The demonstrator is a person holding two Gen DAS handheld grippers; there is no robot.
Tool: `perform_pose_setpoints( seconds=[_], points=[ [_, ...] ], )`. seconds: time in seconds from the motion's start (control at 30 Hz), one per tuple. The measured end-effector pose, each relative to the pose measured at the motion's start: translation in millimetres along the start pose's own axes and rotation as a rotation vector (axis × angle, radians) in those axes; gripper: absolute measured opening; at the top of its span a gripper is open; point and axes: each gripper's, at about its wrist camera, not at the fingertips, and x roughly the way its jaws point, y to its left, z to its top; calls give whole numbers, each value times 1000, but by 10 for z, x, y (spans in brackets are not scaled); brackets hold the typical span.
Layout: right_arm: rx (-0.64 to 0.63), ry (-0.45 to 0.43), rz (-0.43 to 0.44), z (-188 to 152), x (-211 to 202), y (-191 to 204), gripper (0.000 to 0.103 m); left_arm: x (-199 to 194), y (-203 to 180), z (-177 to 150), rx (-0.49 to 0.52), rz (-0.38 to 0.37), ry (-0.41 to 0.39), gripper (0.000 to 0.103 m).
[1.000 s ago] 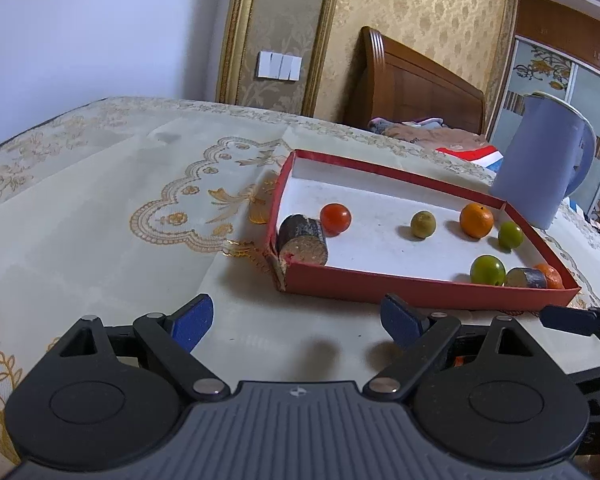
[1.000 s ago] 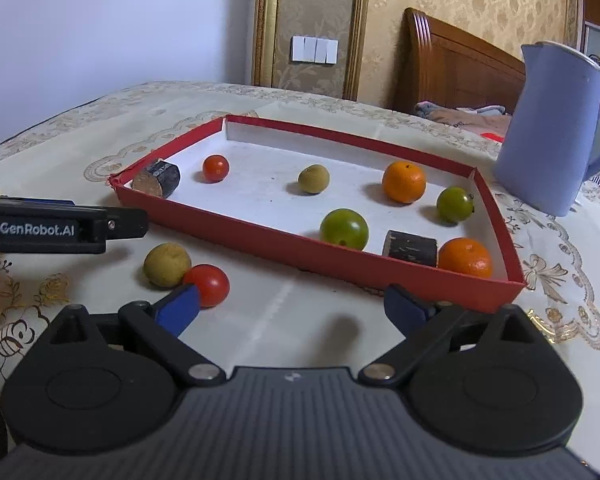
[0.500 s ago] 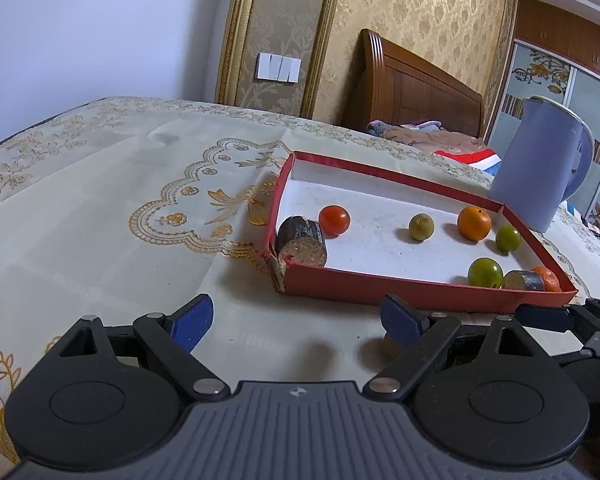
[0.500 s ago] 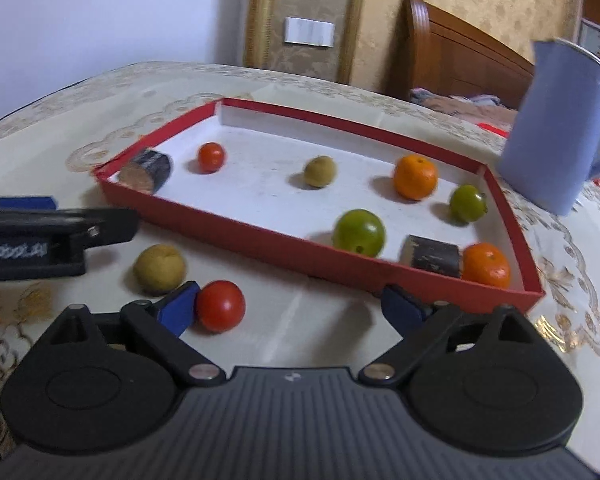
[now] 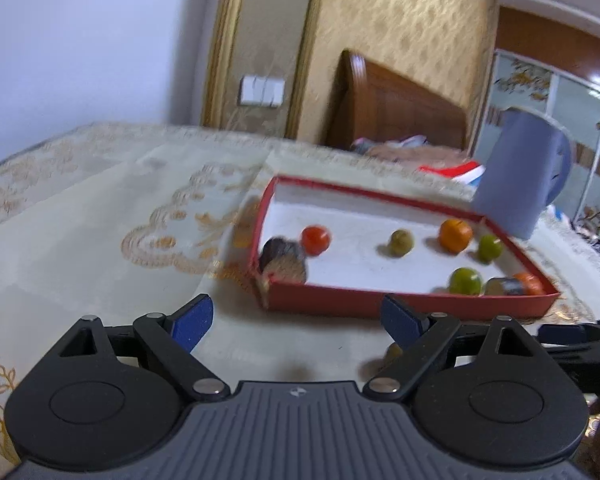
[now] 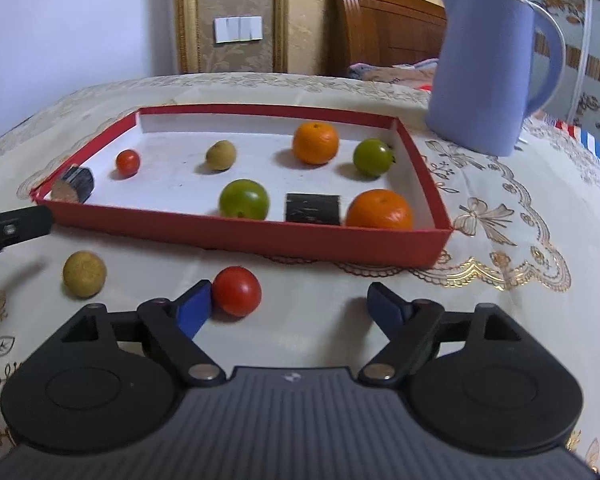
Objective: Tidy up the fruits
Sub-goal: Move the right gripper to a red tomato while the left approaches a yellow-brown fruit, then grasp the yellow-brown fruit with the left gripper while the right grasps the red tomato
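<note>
While its jaws are closing, the right gripper (image 6: 290,306) has the red tomato (image 6: 236,291) just beside its left pad, ungripped. Left gripper (image 5: 296,322) stands wide open, empty, red tray (image 5: 380,300) ahead.

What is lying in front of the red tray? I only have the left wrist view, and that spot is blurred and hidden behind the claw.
Observer: Two loose fruits lie there, a red tomato and a tan round fruit, both outside the red tray.
Operator: Is the right claw on either one?
Observer: The right claw is closing with the tomato between its fingers, close to one pad. The other pad is well clear of it.
Operator: And the dark smear at the tray's near right corner?
Observer: That is a dark block with a streaked rectangular face, lying between a green fruit and an orange.
</note>
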Motion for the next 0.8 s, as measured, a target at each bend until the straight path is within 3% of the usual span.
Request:
perform_pose_setpoints(
  seconds=[0.2,0.43,0.6,0.8],
  points=[
    [-4,20,-45,40,80,-67,94,-72,-223,-23,96,1,2,91],
    [22,30,-21,29,100,-123,97,82,-392,-43,151,15,72,91],
    [41,31,-27,17,113,-146,101,147,-474,-46,181,95,76,91],
    [44,30,-28,11,116,-149,101,187,-495,-40,189,89,85,93]
  ],
)
